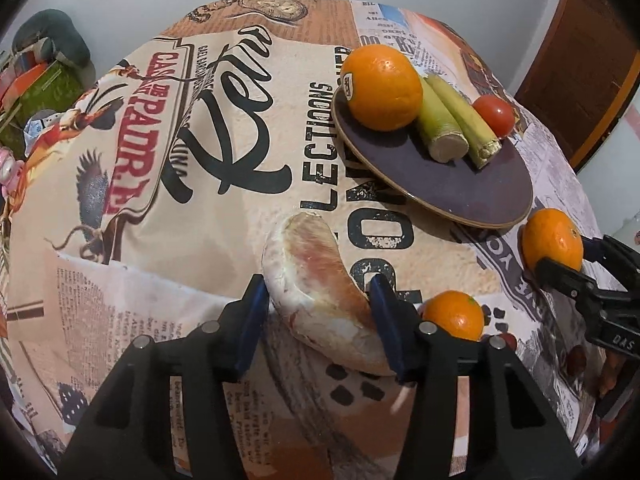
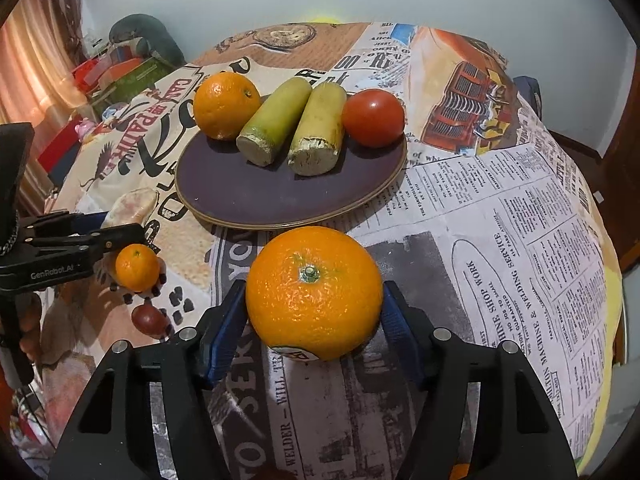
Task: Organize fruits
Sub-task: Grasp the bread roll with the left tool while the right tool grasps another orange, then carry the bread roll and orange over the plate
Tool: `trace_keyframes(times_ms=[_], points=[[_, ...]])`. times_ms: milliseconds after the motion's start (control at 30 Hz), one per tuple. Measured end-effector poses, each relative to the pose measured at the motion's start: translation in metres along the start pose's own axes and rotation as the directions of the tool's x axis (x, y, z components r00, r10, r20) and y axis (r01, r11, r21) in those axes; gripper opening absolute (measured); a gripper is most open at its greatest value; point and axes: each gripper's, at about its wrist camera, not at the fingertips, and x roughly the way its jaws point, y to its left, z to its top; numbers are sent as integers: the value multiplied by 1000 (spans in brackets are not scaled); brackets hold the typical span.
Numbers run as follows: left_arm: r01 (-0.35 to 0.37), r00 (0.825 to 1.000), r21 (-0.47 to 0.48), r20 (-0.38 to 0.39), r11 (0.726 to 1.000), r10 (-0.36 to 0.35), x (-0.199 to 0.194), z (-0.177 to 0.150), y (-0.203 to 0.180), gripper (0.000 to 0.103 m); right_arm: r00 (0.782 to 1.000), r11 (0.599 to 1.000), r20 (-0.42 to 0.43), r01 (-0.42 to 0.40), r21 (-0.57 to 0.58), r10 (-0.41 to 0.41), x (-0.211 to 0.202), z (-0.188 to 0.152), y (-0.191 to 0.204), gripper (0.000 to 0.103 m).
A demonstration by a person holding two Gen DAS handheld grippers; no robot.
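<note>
Evidently both tools are mid-pickup. The left gripper has its blue pads pressed on either side of a pale, pink-streaked curved fruit wedge, clenched on it low over the printed newspaper-pattern tablecloth. The right gripper clasps a large round orange between its fingers. Ahead of each tool sits the dark purple round plate, already bearing fruit. Next, I judge, each load must be carried forward and set on bare plate.
</note>
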Motion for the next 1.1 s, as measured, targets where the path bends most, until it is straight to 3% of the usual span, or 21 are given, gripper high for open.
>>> trace_keyframes(times_ms=[333, 533, 1100], points=[[-37, 999, 28, 21, 999, 36, 1, 7, -9, 44, 999, 1000, 41, -4, 11, 3, -13, 5, -2, 62], [-84, 992, 85, 96, 993, 76, -24, 3, -18, 40, 996, 1000, 88, 10, 13, -11, -27, 12, -4, 62], [-23, 968, 72, 250, 997, 4, -71, 40, -30, 39, 985, 1000, 170, 22, 16, -25, -44, 40, -9, 62]])
